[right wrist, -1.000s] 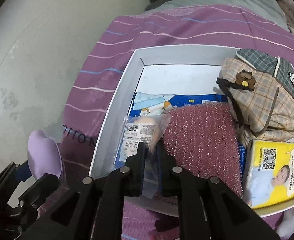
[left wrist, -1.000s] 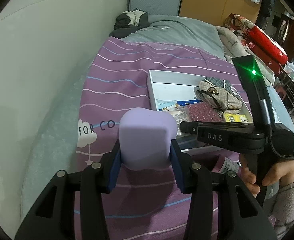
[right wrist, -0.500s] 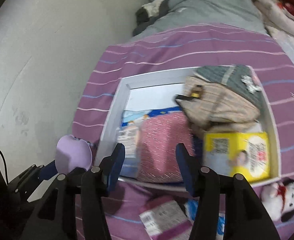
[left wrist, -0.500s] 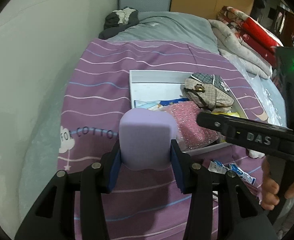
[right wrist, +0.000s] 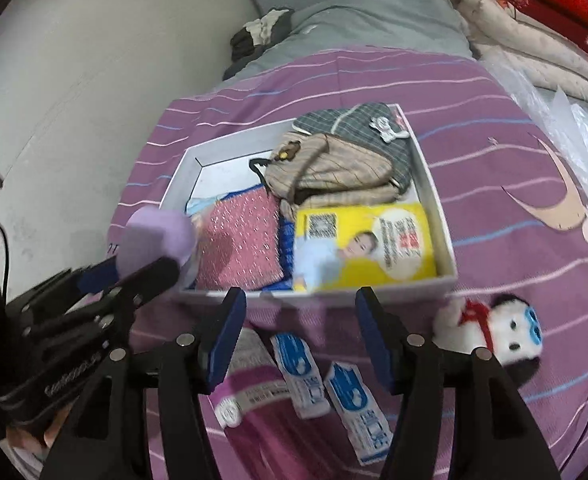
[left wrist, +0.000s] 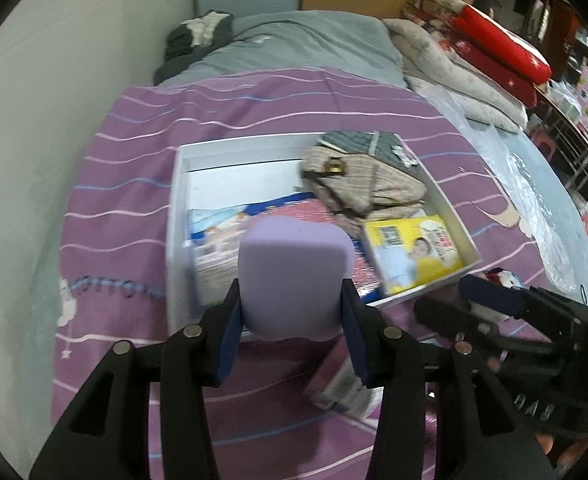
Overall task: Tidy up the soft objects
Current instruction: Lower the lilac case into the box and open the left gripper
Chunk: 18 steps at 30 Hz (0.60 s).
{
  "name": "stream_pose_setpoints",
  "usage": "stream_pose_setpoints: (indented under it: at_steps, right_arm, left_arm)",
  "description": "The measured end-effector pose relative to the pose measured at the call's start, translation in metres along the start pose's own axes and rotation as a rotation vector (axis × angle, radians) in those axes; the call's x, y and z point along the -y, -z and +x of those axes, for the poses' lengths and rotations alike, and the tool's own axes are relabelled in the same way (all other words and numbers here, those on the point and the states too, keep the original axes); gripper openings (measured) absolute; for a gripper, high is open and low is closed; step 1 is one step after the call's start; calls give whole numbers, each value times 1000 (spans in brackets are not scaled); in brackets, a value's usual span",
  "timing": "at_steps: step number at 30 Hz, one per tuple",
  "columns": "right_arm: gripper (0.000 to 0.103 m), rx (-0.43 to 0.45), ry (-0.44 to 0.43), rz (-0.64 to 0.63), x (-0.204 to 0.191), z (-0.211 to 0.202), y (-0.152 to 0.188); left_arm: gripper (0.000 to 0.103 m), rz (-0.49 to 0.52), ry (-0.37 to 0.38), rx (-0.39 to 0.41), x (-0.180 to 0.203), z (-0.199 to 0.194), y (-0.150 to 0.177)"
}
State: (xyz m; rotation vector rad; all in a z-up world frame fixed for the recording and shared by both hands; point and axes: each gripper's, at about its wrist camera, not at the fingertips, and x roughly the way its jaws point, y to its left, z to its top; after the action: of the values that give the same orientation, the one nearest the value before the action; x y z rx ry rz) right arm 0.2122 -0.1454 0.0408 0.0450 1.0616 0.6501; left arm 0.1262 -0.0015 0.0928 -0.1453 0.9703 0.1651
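Note:
My left gripper (left wrist: pixel 290 320) is shut on a lilac foam block (left wrist: pixel 294 272), held upright over the near left corner of the white box (left wrist: pixel 176 200). The same block (right wrist: pixel 156 236) shows at the left of the right wrist view. My right gripper (right wrist: pixel 300 304) hangs just in front of the box's near wall (right wrist: pixel 374 294); its jaws are opening and nothing is between them. In the box lie a plaid bag (right wrist: pixel 334 164), a yellow tissue pack (right wrist: pixel 366 244), a pink glittery pad (right wrist: pixel 238 240) and a clear packet (left wrist: pixel 214 264).
On the purple striped bedspread (right wrist: pixel 494 184), in front of the box, lie two blue-and-white sachets (right wrist: pixel 354 396), a pink pack (right wrist: pixel 250 388) and a small white plush toy (right wrist: pixel 506 328). A wall runs along the left. Grey and red bedding (left wrist: pixel 474 52) is piled behind.
The right gripper let go of the clear packet in the box, opened and drew back to the near side. The left gripper carried the lilac block right, over the box's corner.

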Motion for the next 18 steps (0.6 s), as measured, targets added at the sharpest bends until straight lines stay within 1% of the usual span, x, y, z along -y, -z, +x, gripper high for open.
stream_pose_setpoints:
  at_steps: [4, 6, 9, 13, 15, 18]
  right_arm:
    - [57, 17, 20, 6, 9, -8, 3]
    - [57, 28, 28, 21, 16, -14, 3]
    - [57, 52, 22, 43, 27, -24, 4]
    - [57, 73, 17, 74, 43, -34, 5]
    - [57, 71, 20, 85, 49, -35, 7]
    - [57, 57, 57, 86, 57, -35, 9]
  left_arm:
    - [48, 21, 17, -6, 17, 7, -4]
    - [48, 20, 38, -17, 24, 13, -9]
    - [48, 19, 52, -22, 33, 19, -15]
    - [48, 32, 90, -47, 52, 31, -25]
    - [48, 43, 95, -53, 61, 37, -30]
    - [48, 48, 115, -75, 76, 47, -36]
